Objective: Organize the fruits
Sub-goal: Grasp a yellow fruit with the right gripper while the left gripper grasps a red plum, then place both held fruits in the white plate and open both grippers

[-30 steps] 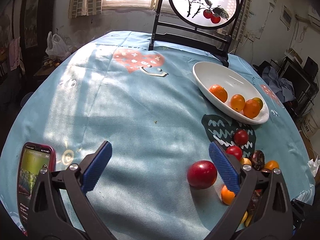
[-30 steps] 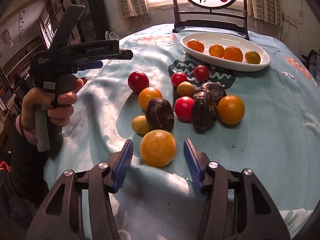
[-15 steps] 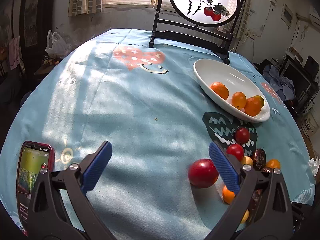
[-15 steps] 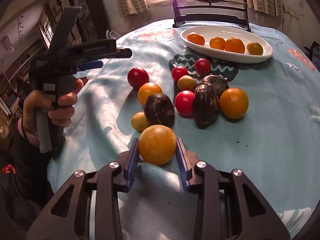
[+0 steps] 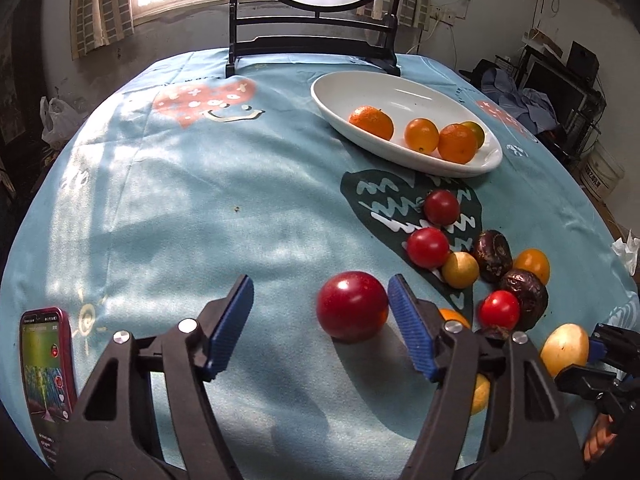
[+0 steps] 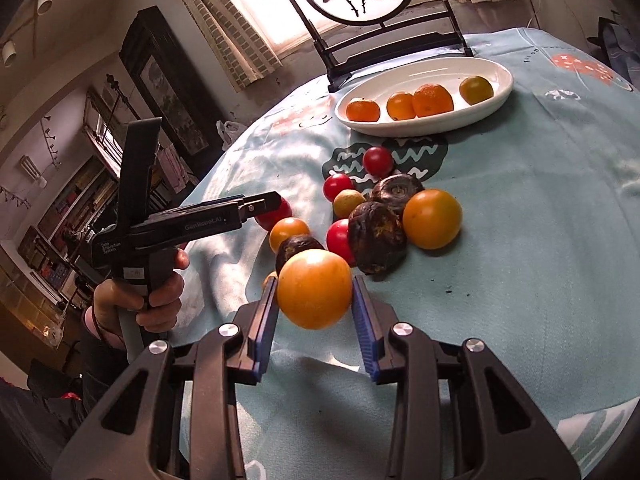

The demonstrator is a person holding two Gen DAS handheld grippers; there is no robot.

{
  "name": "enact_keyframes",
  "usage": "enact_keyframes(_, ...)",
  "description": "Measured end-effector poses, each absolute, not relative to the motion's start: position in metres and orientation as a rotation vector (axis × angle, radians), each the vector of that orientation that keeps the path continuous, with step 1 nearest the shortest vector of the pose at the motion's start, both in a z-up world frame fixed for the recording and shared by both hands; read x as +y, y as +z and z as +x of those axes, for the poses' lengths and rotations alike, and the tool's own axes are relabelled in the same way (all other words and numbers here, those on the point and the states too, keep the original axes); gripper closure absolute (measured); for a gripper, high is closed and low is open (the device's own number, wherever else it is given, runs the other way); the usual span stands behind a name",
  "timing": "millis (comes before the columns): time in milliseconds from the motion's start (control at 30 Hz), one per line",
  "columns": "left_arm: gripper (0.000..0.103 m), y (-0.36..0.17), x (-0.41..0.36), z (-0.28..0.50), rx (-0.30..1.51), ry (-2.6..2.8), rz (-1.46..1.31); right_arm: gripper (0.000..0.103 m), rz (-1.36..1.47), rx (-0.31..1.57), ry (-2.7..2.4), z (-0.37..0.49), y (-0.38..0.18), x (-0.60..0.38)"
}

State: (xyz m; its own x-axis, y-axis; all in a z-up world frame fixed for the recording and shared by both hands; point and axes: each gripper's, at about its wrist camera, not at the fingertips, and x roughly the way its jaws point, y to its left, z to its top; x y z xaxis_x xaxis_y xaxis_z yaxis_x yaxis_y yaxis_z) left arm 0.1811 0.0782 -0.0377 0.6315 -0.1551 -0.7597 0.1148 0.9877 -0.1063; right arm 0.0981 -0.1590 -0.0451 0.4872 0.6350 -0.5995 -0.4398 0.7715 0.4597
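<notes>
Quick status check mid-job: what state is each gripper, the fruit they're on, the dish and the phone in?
Left gripper: open, has just been closing around the large red fruit.
Large red fruit: on the tablecloth, touching one pad only.
Right gripper: shut on the big orange-yellow fruit.
Big orange-yellow fruit: clamped.
White oval dish: holds four orange fruits.
Red phone: screen lit.

We see our two black plastic handheld grippers, left gripper (image 5: 320, 320) and right gripper (image 6: 314, 322), each with ribbed blue pads on its fingers (image 5: 230, 320), silver screws and white lettering.
</notes>
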Motion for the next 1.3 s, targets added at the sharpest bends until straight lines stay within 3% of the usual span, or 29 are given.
enact_keyframes(467, 0.062, -0.047, 0.063, 0.183, 0.927, -0.295, -0.078, 0.066, 0.287, 0.826, 0.682, 0.099, -0.046, -0.163)
enact_keyframes(900, 0.063, -0.03, 0.069, 0.185, 0.859, -0.265, -0.126, 0.066, 0.361, 0.828, 0.751, 0.126, -0.03, -0.173)
enact_keyframes(1133, 0.063, 0.0, 0.055, 0.216, 0.809, -0.265, -0.148, 0.066, 0.252, 0.614, 0.522, 0.203, 0.013, -0.189)
enact_keyframes(1300, 0.063, 0.021, 0.032, 0.256, 0.775, -0.236, -0.109, 0.066, 0.257, 0.604, 0.4, 0.267, 0.006, -0.192)
